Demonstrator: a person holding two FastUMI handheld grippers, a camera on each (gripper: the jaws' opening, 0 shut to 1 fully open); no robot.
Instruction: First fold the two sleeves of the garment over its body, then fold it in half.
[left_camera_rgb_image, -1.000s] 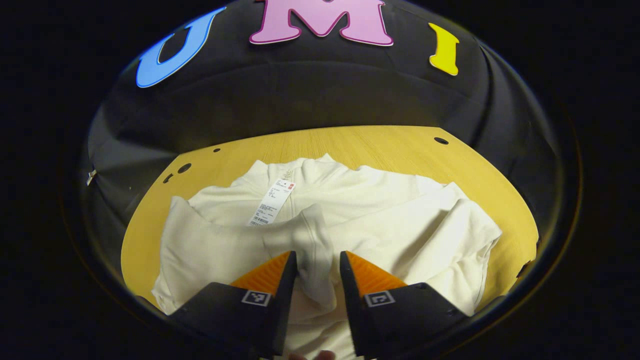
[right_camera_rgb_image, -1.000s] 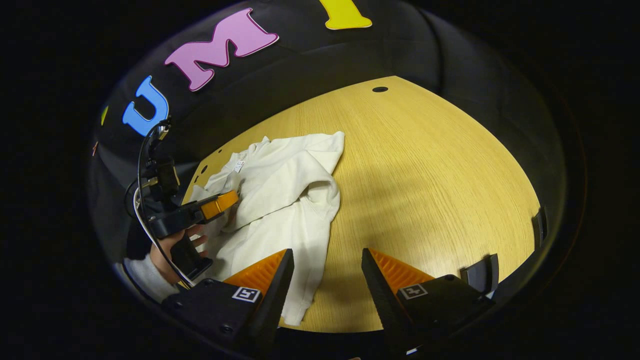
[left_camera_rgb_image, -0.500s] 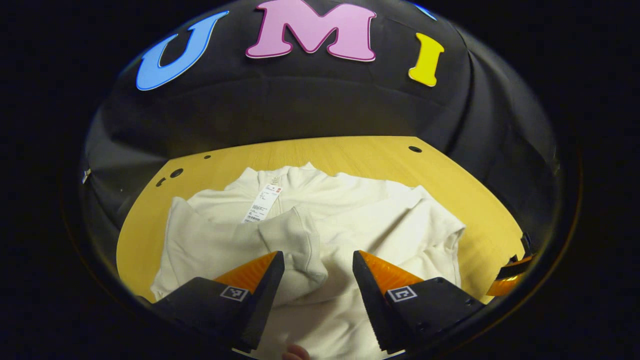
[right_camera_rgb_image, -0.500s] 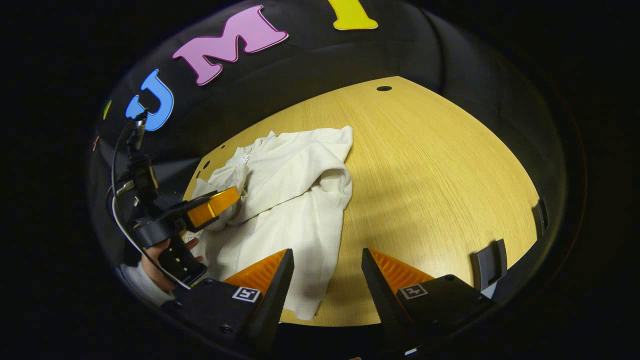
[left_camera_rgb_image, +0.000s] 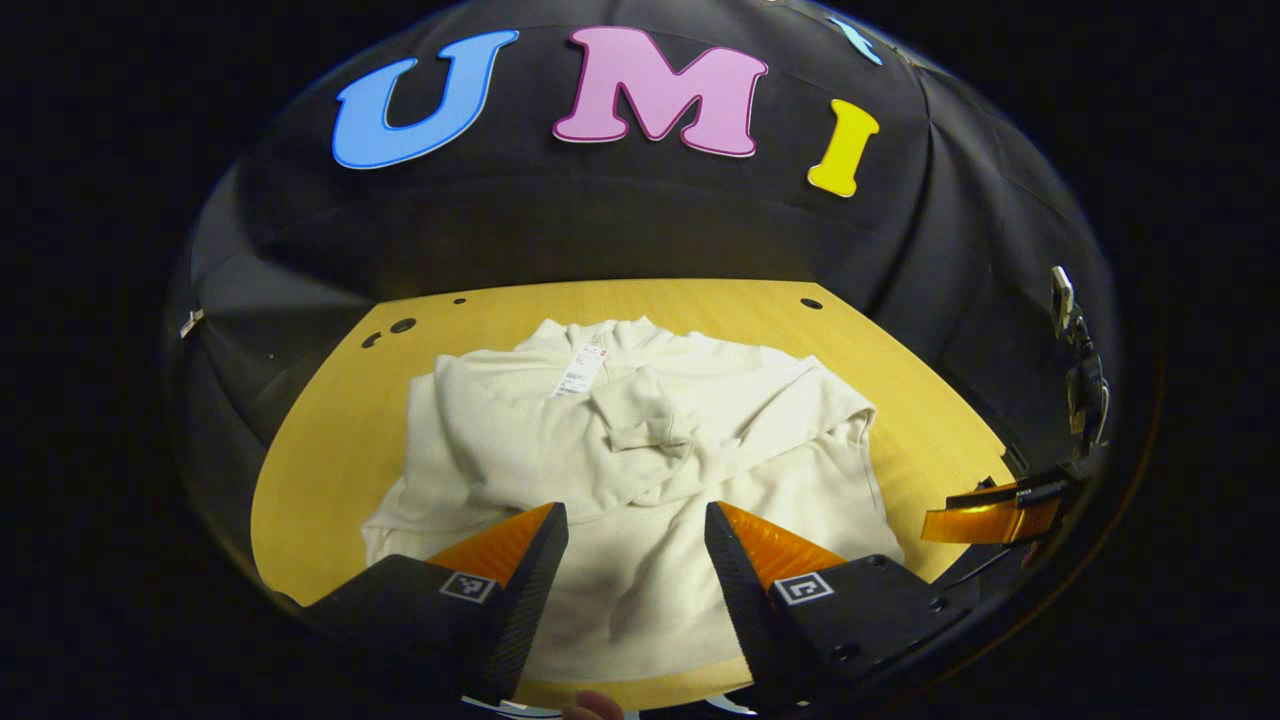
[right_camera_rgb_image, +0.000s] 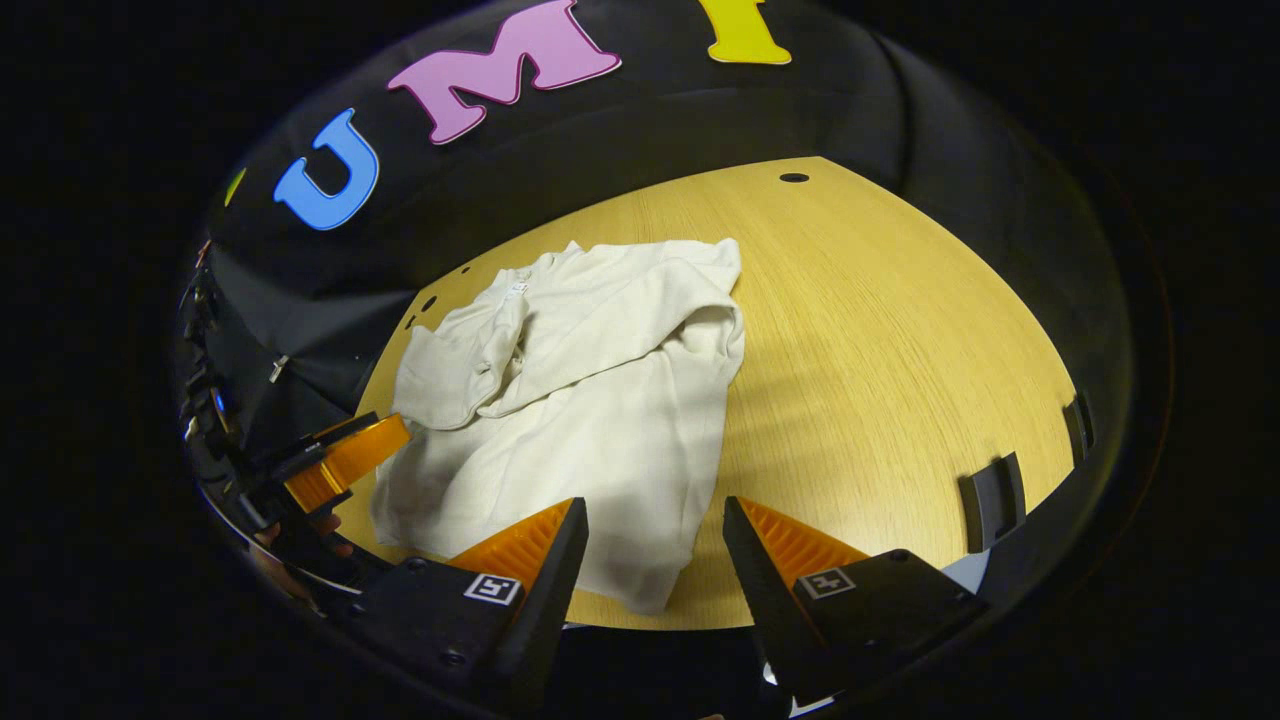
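Note:
A cream long-sleeved garment (left_camera_rgb_image: 640, 470) lies flat on the yellow wooden table (left_camera_rgb_image: 330, 420), collar and paper tag (left_camera_rgb_image: 580, 368) towards the wall. Both sleeves lie crossed over its chest, one cuff (left_camera_rgb_image: 645, 415) resting near the middle. My left gripper (left_camera_rgb_image: 630, 545) hovers open above the hem end, nothing between its fingers. In the right gripper view the garment (right_camera_rgb_image: 590, 400) sits left of centre, and my right gripper (right_camera_rgb_image: 655, 545) stands open over its near right corner. The left gripper (right_camera_rgb_image: 345, 460) shows at the left edge there; the right gripper (left_camera_rgb_image: 985, 520) shows at the right edge of the left gripper view.
The table (right_camera_rgb_image: 880, 330) stretches bare to the garment's right. Small round holes (left_camera_rgb_image: 403, 325) mark the table's far left, with another hole (right_camera_rgb_image: 793, 177) at the far side. Dark brackets (right_camera_rgb_image: 990, 500) stick up along the right edge. Black cloth walls close in the back.
My left gripper opened off the sleeve cuff, then drew back and up; the sleeve now lies across the chest. The right gripper shifted slightly and stayed open.

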